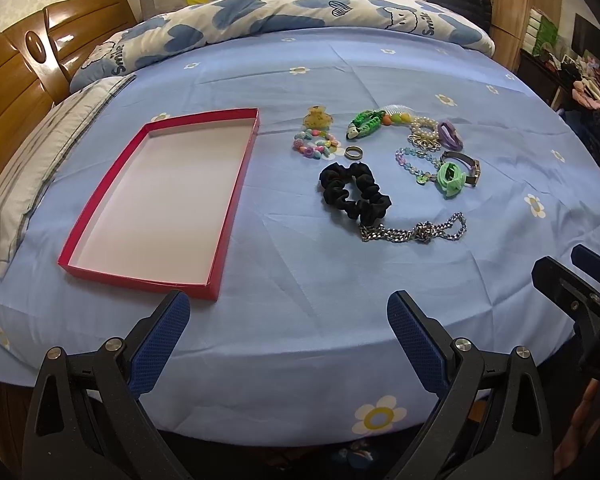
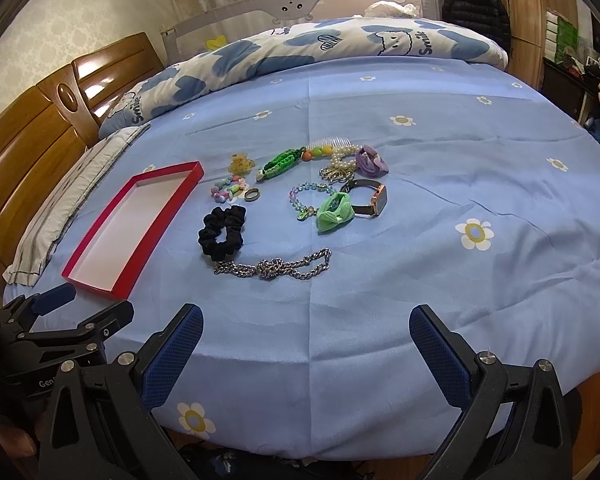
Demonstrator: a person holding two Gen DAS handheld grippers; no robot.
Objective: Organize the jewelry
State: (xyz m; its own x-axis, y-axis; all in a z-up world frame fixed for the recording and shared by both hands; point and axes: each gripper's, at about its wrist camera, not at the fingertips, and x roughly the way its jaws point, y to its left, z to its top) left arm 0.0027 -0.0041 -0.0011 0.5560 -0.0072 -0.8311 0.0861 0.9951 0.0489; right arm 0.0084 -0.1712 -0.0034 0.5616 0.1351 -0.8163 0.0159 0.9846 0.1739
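Note:
A shallow red box (image 1: 236, 184) (image 2: 100, 224) with a white inside lies empty on the blue bedsheet, left of the jewelry. To its right lie a black scrunchie (image 1: 354, 192) (image 2: 222, 232), a knotted silver chain (image 1: 416, 232) (image 2: 274, 268), a metal ring (image 1: 354, 152) (image 2: 252, 194), a pastel bead bracelet (image 1: 314, 146) (image 2: 228, 192), a green hair tie (image 1: 452, 178) (image 2: 334, 212), a watch (image 1: 470, 166) (image 2: 374, 200) and several more pieces. My left gripper (image 1: 288, 316) and right gripper (image 2: 306, 328) are both open and empty near the bed's front edge.
A folded quilt (image 1: 300, 12) lies along the far side of the bed. A grey pillow (image 1: 32, 168) and a wooden headboard (image 1: 16, 80) are at the left. The right gripper also shows at the right edge of the left wrist view (image 1: 580, 280).

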